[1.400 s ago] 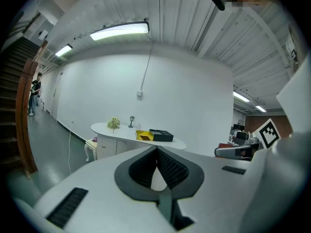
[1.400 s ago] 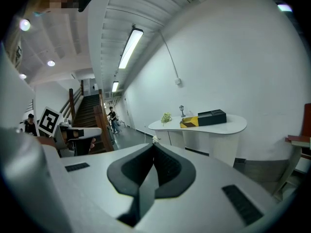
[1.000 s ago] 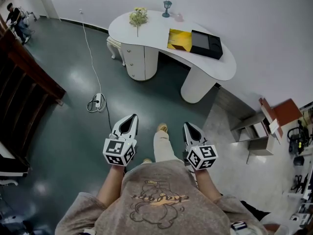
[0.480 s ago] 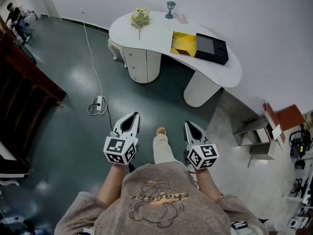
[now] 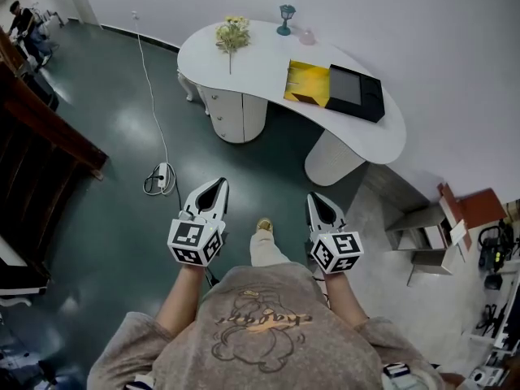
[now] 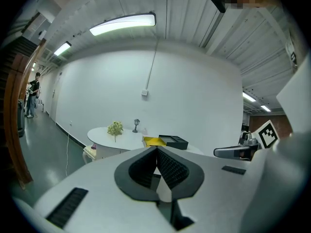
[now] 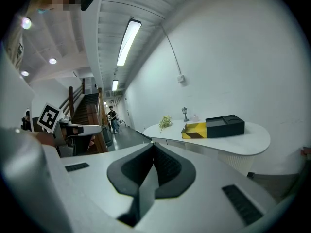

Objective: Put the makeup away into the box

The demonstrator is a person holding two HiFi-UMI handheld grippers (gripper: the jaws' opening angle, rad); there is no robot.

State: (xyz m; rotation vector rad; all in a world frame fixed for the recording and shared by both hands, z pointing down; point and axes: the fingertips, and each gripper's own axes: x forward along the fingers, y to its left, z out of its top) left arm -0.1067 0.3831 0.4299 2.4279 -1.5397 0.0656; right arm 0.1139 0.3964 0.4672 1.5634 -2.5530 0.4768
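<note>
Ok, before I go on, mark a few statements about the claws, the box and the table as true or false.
1. The left claw and the right claw are both shut with nothing between them. True.
2. The black and yellow box sits on the floor. False: it lies on the white table.
3. In the head view, the flowers stand to the left of the box on the same table. True.
4. The right claw is touching the box. False: both claws are over the floor, well short of the table.
</note>
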